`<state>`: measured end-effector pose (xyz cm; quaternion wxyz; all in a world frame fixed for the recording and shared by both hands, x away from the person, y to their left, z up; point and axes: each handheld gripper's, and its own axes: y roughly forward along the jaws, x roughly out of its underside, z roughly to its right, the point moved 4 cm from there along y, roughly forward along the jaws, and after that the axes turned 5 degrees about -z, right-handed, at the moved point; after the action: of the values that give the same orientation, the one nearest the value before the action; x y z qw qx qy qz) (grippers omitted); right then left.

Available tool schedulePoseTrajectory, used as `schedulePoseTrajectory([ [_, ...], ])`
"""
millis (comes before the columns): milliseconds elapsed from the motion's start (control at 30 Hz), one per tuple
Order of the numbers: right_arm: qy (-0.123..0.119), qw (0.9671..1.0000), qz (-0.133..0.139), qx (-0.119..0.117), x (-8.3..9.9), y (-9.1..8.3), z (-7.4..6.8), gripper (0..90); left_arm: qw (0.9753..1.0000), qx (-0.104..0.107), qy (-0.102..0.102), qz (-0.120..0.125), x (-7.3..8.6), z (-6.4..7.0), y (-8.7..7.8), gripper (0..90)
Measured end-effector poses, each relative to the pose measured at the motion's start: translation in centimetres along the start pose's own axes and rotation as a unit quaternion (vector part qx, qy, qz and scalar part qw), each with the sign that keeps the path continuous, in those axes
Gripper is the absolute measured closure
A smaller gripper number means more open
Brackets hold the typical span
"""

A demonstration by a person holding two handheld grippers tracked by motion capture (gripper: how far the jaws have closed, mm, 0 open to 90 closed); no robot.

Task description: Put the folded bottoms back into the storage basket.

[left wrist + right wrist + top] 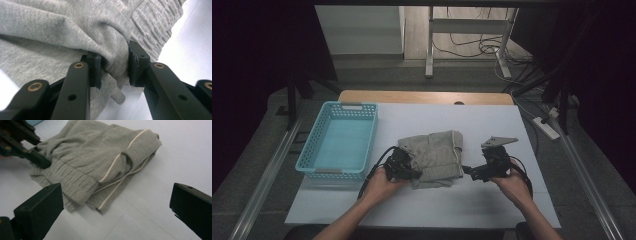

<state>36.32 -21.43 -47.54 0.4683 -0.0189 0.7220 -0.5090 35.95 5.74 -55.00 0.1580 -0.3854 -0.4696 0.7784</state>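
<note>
1. We take the folded grey garment [436,157] as our landmark; it lies on the white table [492,200], roughly at mid-table.
2. The left gripper [408,169] sits at the garment's near-left corner. In the left gripper view we see its jaws pinching a bunched fold of the grey knit [117,57], with the ribbed waistband [155,30] just beyond.
3. The right gripper [468,171] rests just beside the garment's right edge, apart from the cloth. In the right gripper view we note its jaws spread wide, nothing between them, and the garment's pale piping [117,160] ahead.
4. A light blue basket [312,145] stands left of the garment, near the left gripper but apart from it.
</note>
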Motion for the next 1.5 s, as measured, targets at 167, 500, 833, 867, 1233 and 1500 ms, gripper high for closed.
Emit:
schedulePoseTrajectory([
  [167, 0.006, 0.9999, -0.012, 0.008, -1.1, 1.2, 0.5, 0.0, 1.0000, 0.001, -0.005, 0.000, 0.0, 0.0, 0.0, 65.9],
  [500, 0.017, 0.9994, -0.015, 0.024, -3.0, 3.0, 1.4, 0.0, 0.9999, -0.002, -0.010, 0.000, 0.0, 0.1, 0.1, 64.3],
  [833, 0.028, 0.9978, -0.046, 0.038, -4.2, 5.8, 2.7, 0.0, 0.9999, 0.001, -0.012, 0.004, 0.0, 0.0, 0.1, 63.9],
  [867, 0.027, 0.9976, -0.048, 0.041, -4.4, 6.1, 2.9, 0.0, 0.9999, 0.001, -0.011, 0.003, 0.0, 0.0, 0.1, 63.7],
  [1233, 0.036, 0.9972, -0.049, 0.044, -6.1, 8.3, 4.0, 0.0, 0.9999, -0.007, -0.007, 0.004, 0.1, 0.2, 0.1, 61.8],
  [1500, 0.041, 0.9956, -0.065, 0.053, -7.2, 11.0, 5.0, 0.0, 0.9998, -0.009, 0.010, 0.016, 0.3, 0.2, 0.2, 61.5],
])
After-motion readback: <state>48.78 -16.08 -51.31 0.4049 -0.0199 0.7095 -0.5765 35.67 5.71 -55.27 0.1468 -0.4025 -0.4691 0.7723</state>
